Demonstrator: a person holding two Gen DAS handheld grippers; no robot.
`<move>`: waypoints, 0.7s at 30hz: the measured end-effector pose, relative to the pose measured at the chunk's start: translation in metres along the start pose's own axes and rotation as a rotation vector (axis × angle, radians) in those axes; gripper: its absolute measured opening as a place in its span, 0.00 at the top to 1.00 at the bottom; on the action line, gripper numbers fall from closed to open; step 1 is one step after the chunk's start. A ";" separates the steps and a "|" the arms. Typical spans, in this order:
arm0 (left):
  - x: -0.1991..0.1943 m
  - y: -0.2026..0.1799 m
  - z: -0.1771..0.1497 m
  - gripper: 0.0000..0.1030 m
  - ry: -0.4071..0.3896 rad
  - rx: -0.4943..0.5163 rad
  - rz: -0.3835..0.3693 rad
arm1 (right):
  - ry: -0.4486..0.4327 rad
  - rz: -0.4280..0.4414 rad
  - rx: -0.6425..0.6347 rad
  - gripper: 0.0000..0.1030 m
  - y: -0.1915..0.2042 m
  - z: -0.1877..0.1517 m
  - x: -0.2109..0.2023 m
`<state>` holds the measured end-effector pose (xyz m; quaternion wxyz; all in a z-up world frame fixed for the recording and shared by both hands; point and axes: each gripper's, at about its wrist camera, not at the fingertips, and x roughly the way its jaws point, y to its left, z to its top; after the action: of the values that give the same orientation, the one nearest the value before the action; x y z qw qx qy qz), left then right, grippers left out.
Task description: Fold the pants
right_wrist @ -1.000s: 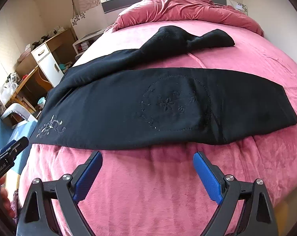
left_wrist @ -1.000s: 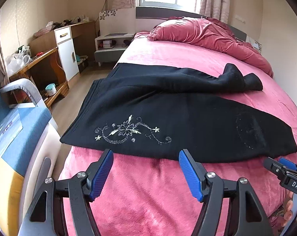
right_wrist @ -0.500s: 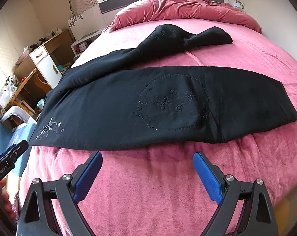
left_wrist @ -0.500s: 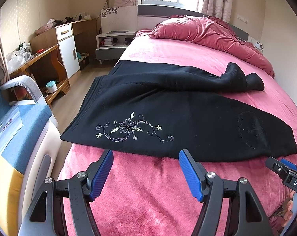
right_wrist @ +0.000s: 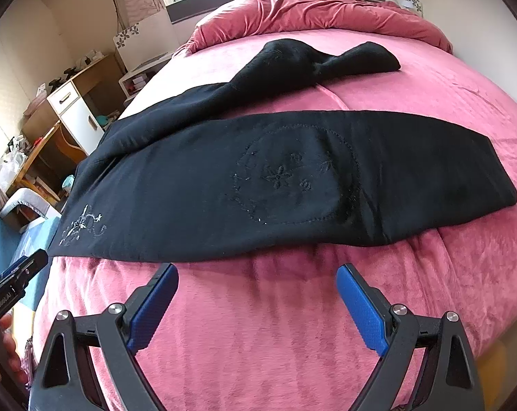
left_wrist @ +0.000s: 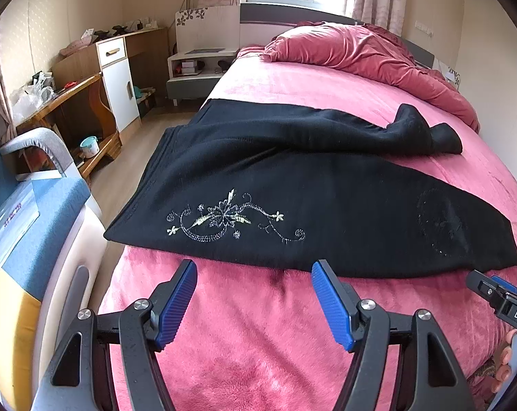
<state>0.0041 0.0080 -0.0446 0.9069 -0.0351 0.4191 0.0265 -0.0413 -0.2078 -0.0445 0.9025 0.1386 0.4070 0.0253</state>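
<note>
Pants (right_wrist: 258, 178): right view shows cuff; left, perhaps waistband.

Black pants (left_wrist: 327, 185) carry pale floral embroidery (left_wrist: 231, 219); the bed (left_wrist: 258, 335) blanket is pink; both tools wear blue pads (left_wrist: 176, 304).

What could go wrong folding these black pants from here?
The far leg lies bunched and twisted, so folding now may trap wrinkles. The waist end overhangs the bed edge and could slide off. Both the left gripper and right gripper are open, holding nothing.
</note>
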 end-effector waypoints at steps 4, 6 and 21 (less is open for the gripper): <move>0.011 0.003 -0.002 0.20 0.042 -0.007 -0.026 | 0.015 0.001 0.007 0.09 -0.005 -0.001 0.003; 0.021 0.010 -0.003 0.16 0.074 -0.036 -0.059 | 0.020 0.012 0.030 0.09 -0.013 0.001 0.003; 0.091 0.111 0.004 0.16 0.246 -0.359 -0.144 | -0.086 -0.061 0.644 0.25 -0.238 0.003 -0.012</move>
<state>0.0579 0.1207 -0.1160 0.8278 -0.2286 0.5113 0.0311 -0.0630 -0.4387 -0.0979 0.8288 0.4057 0.3598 -0.1378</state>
